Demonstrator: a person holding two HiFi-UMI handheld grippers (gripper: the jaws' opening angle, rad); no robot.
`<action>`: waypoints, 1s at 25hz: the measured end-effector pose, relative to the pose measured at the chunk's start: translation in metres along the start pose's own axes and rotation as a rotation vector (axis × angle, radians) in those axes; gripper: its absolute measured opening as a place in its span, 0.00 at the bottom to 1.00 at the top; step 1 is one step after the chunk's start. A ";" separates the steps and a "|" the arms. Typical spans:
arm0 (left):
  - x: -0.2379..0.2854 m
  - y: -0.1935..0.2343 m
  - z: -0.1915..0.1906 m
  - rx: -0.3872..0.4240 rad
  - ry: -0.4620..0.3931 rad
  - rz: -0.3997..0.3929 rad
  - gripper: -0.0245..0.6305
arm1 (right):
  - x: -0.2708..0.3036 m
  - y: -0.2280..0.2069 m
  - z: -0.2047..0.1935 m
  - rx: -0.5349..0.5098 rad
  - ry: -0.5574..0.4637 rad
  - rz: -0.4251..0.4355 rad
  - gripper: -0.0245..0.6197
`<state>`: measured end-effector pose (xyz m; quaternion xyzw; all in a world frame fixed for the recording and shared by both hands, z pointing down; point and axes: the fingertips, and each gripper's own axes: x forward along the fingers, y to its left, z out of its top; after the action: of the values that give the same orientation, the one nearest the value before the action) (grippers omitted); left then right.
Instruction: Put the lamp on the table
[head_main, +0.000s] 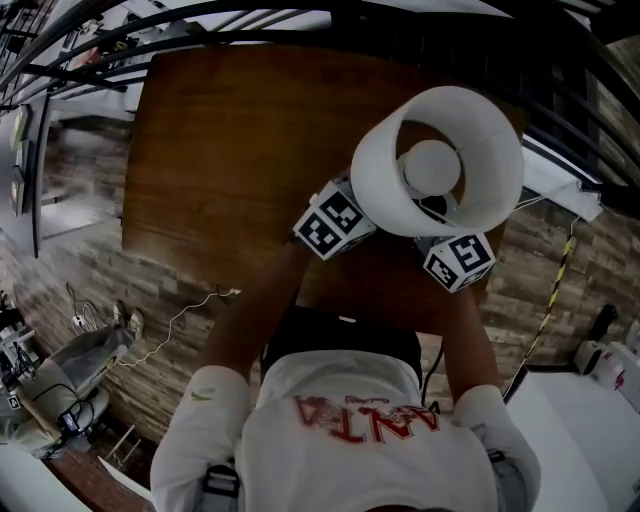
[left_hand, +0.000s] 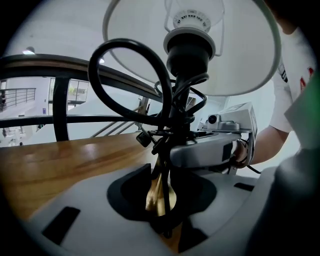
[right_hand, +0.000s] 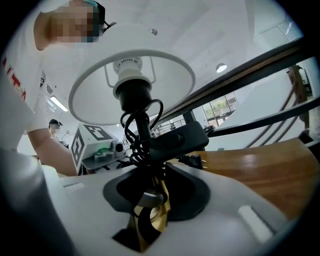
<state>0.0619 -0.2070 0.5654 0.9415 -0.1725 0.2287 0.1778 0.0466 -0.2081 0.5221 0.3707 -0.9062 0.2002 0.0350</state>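
Brass: the lamp (head_main: 432, 165) has a slim, glossy stem (left_hand: 160, 196) with a curved profile. I judge it stiff but slippery.
Shade: white drum (right_hand: 170, 85), thin and matte. It looks light and easily dented, so it is no place to grip.
Cord: black rubbery lead (left_hand: 131, 44) looped and wound round the stem, carrying an inline switch (right_hand: 177, 140) and a plug (right_hand: 192, 161). The loose loops could snag.
Hold: low on the stem, under the black socket. The lamp is probably top-heavy, so keep it upright.
Position: upright over the near right part of the table (head_main: 230, 150). The base is hidden, so I cannot tell whether it has landed.
Left gripper (left_hand: 162, 200): fingers pinching the stem.
Right gripper (right_hand: 150, 210): fingers spread round the stem with a dark gap on one side, not pressing.
Table: dark brown wood, polished and flat.
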 end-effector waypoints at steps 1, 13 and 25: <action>-0.002 0.001 -0.002 -0.001 -0.001 0.004 0.22 | 0.002 0.002 0.001 -0.003 0.000 0.004 0.19; -0.023 0.015 -0.025 -0.101 -0.012 0.019 0.21 | 0.010 0.005 -0.010 0.038 -0.047 -0.031 0.20; -0.073 0.007 -0.039 -0.147 -0.022 0.113 0.13 | -0.032 0.008 -0.044 0.136 0.024 -0.157 0.16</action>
<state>-0.0161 -0.1789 0.5635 0.9172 -0.2434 0.2145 0.2314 0.0601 -0.1649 0.5533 0.4395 -0.8583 0.2622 0.0361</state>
